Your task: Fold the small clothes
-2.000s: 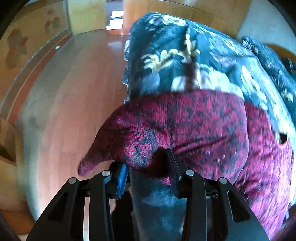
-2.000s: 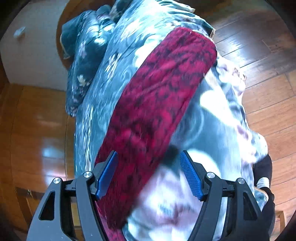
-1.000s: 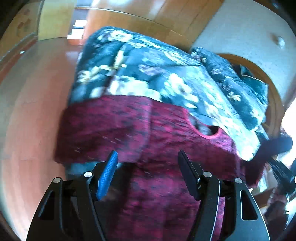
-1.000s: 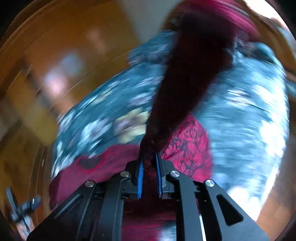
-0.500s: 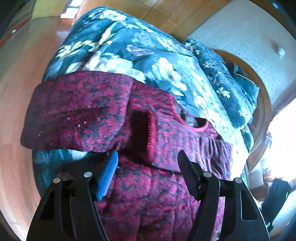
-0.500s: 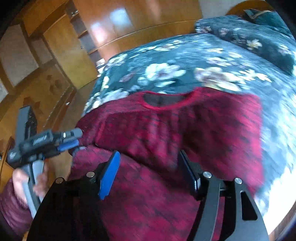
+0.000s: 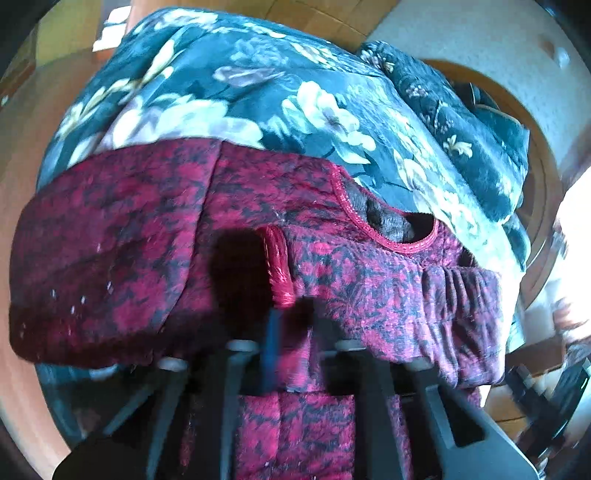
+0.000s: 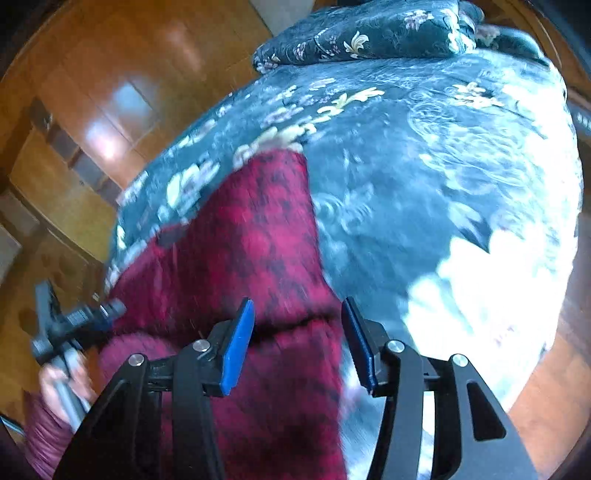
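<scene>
Left gripper [image 7: 291, 343] blurred and low in frame, fingers drawn close together with red cloth bunched between them, looks clamped on the sweater [image 7: 369, 288]. Blue pad [image 7: 271, 339] just visible beside a rolled red cuff [image 7: 279, 266]. Red-and-black patterned sweater spread across the near edge of the bed, one sleeve folded over the body toward the middle, neckline [image 7: 388, 229] farther off to the right. Right gripper [image 8: 297, 339] with fingers spread apart, holding nothing, hovering over a fold in the sweater [image 8: 258, 240]; touching the cloth or not, cannot tell. Same sweater in right view as a red strip running away from the fingers on the bedspread [image 8: 443, 166]. Other gripper with the person's hand [image 8: 62, 376] at far left of right view. Beyond the sweater, dark floral bedspread [image 7: 240, 85], then a matching pillow [image 8: 369, 33] at the head. Wooden floor [image 8: 92, 74] around the bed
</scene>
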A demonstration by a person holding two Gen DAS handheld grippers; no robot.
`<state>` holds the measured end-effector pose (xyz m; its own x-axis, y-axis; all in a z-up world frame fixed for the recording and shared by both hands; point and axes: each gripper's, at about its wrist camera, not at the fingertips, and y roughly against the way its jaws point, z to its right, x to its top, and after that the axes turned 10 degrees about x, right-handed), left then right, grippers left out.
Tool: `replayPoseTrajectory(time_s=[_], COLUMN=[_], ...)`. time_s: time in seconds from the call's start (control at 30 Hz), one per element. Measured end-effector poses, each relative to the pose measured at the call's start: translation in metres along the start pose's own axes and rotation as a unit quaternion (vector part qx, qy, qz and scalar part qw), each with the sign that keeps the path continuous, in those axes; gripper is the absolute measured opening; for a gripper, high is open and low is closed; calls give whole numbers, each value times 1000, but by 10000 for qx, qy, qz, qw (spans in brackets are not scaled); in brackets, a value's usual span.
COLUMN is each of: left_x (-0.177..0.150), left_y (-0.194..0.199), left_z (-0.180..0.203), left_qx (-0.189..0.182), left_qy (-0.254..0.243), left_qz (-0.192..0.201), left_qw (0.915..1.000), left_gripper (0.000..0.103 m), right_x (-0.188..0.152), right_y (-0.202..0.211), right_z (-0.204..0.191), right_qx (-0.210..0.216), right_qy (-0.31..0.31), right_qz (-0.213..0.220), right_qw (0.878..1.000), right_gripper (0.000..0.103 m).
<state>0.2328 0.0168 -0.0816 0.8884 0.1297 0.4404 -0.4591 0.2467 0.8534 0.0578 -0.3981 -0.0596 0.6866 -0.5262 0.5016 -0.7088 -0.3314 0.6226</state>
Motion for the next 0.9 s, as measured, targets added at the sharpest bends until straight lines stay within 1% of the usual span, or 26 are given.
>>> replayPoseTrajectory(time_s=[0.03, 0.07, 0.1, 0.13, 0.17, 0.2, 0.23, 0.3, 0.33, 0.37, 0.4, 0.43, 0.47, 0.5, 0.57, 0.6, 0.63, 0.67, 0.7, 0.73, 0.77, 0.8, 0.83, 0.9], left_x=[3, 5, 9, 12, 15, 18, 19, 23, 23, 22, 20, 16, 13, 10, 5, 2, -2, -5, -8, -9, -9, -7, -5, 0], left_y=[6, 12, 25, 35, 46, 59, 67, 72, 69, 65, 62, 58, 57, 54, 43, 22, 5, -9, -17, -20, -18, -14, -10, 2], left_z=[1, 2, 4, 4, 6, 8, 11, 16, 18, 20, 22, 22, 20, 16, 12, 12, 12, 9, 6, 5, 5, 5, 6, 8], left_qx=[-52, -122, -280, -385, -443, -474, -529, -563, -580, -576, -535, -536, -581, -544, -215, 129, 430, 601, 624, 637, 646, 630, 632, 596], left_qy=[21, 30, 58, 70, 48, -25, -78, -183, -219, -271, -329, -320, -262, -161, -138, -278, -350, -375, -369, -345, -262, -197, -170, -209], left_qz=[115, 230, 436, 571, 717, 915, 1027, 1069, 1018, 962, 935, 889, 847, 802, 697, 421, 230, 79, 32, 80, 145, 171, 250, 466], left_qw=[9999, 9997, 9986, 9976, 9964, 9947, 9933, 9925, 9929, 9933, 9936, 9941, 9944, 9952, 9972, 9986, 9982, 9975, 9974, 9973, 9975, 9977, 9975, 9969], left_gripper=[2, 2, 2, 2, 2, 2, 2, 2, 2, 2, 2, 2, 2, 2, 2, 2, 2, 2, 2, 2, 3, 3, 3, 3], right_x=[8, 20, 27, 34, 45, 48, 55, 65, 67, 69, 70, 70, 69, 68, 65, 63, 61, 59, 60, 61, 62, 64, 65, 66], right_y=[-5, -12, -18, -23, -31, -37, -43, -62, -71, -81, -88, -93, -97, -98, -95, -98, -103, -105, -104, -102, -98, -94, -88, -70], right_z=[1, 3, 2, 5, 11, 11, 13, 18, 19, 17, 15, 14, 13, 16, 29, 36, 42, 43, 40, 40, 40, 40, 40, 32], right_qx=[86, 119, 104, 114, 173, 189, 242, 347, 379, 318, 72, -150, -484, -703, -1058, -1163, -1164, -1151, -1121, -1101, -1080, -1080, -1096, -1108], right_qy=[-117, -208, -255, -350, -558, -647, -725, -946, -1012, -953, -823, -724, -586, -530, -586, -626, -683, -612, -508, -470, -437, -418, -414, -332], right_qz=[25, 76, 102, 120, 130, 143, 136, -5, -96, -201, -270, -316, -320, -284, -114, -124, -196, -223, -235, -265, -286, -294, -282, -119], right_qw=[9999, 9997, 9996, 9992, 9982, 9976, 9970, 9949, 9941, 9947, 9962, 9968, 9966, 9957, 9926, 9912, 9907, 9912, 9921, 9925, 9928, 9928, 9927, 9932], right_gripper=[63, 63, 64, 68, 69, 69, 70, 71, 68, 52, 44, 31, 22, 20, 16, 16, 16, 17, 19, 22, 31, 36, 46, 47])
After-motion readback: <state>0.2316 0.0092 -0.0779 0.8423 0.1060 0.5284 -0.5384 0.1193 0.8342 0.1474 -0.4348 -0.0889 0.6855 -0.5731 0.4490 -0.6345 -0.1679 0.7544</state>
